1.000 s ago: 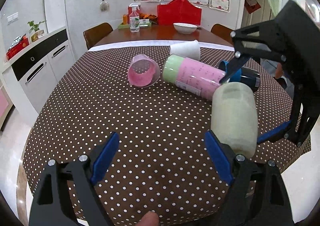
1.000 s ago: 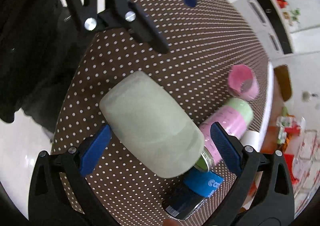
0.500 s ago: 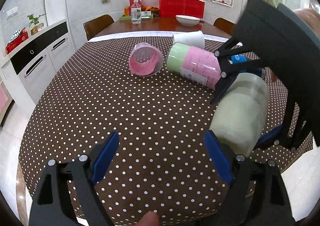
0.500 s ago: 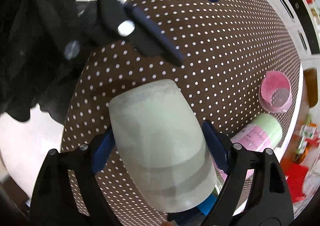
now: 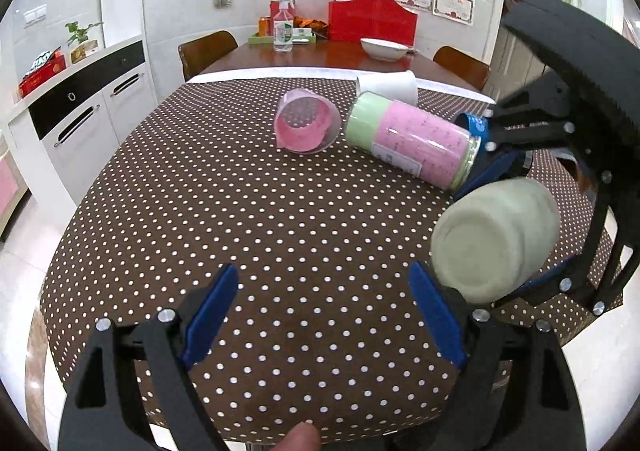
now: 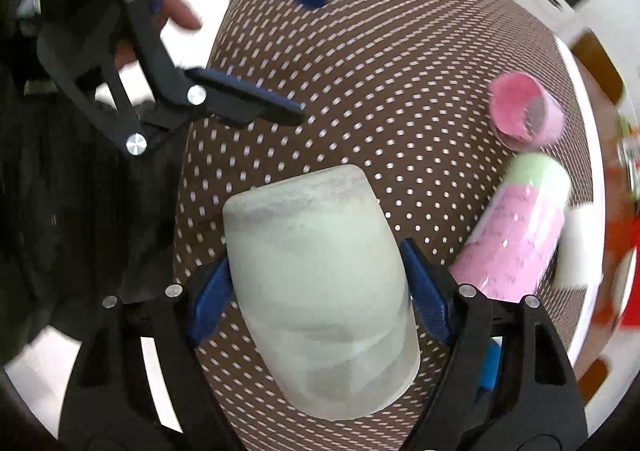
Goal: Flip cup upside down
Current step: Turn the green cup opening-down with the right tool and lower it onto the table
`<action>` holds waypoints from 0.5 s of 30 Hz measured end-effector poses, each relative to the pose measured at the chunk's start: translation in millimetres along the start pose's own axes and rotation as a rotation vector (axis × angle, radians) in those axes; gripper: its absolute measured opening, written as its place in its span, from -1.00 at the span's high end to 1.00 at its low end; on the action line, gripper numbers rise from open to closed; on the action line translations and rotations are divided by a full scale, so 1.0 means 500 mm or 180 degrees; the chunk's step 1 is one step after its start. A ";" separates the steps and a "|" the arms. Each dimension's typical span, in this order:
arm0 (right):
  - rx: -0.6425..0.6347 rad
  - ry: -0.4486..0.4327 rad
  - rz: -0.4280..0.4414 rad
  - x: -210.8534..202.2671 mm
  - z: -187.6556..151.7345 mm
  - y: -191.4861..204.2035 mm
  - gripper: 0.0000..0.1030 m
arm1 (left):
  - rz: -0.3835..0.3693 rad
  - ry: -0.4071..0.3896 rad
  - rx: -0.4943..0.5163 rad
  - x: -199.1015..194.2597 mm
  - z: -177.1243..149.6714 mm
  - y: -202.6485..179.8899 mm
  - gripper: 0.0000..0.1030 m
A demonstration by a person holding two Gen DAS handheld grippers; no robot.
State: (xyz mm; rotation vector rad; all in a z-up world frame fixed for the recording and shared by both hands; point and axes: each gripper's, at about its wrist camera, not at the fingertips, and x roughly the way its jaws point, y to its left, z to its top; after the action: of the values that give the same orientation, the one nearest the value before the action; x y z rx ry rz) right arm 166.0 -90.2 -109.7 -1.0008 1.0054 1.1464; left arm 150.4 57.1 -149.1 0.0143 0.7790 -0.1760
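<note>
One frosted pale-green cup (image 6: 320,283) — rounded, matte — is clamped between the right gripper (image 6: 320,299) jaws above the dotted brown desk (image 5: 248,203). Left gripper (image 5: 324,315) jaws stand apart, empty. At 12 o'clock lie one pink cup (image 5: 306,126) and one pink-green jar (image 5: 412,137).

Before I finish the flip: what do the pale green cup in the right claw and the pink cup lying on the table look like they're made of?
Pale green cup: probably frosted glass or matte plastic; its wall is cloudy, semi-translucent and without sharp glare. The right claw is clamped on its sides.

Pink cup: likely thin clear plastic with a pink liner or tint; its rim looks see-through and glossy.
</note>
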 end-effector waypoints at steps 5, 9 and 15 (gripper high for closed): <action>0.0831 -0.0613 0.0023 -0.041 -0.058 -0.005 -0.50 | -0.0051 -0.0083 0.0011 -0.022 -0.006 0.005 -0.66; 0.1721 -0.1254 -0.0055 -0.073 -0.136 -0.015 -0.50 | -0.0103 -0.0157 0.0064 -0.037 -0.008 -0.002 -0.66; 0.2915 -0.2379 -0.0161 -0.107 -0.206 -0.011 -0.50 | -0.0145 -0.0276 0.0159 -0.059 -0.006 -0.027 -0.66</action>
State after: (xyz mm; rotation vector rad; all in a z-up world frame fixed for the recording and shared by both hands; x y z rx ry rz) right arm 154.1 -202.3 -82.5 0.1444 0.7349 0.7610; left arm 125.8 48.5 -129.9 0.0360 0.6885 -0.2380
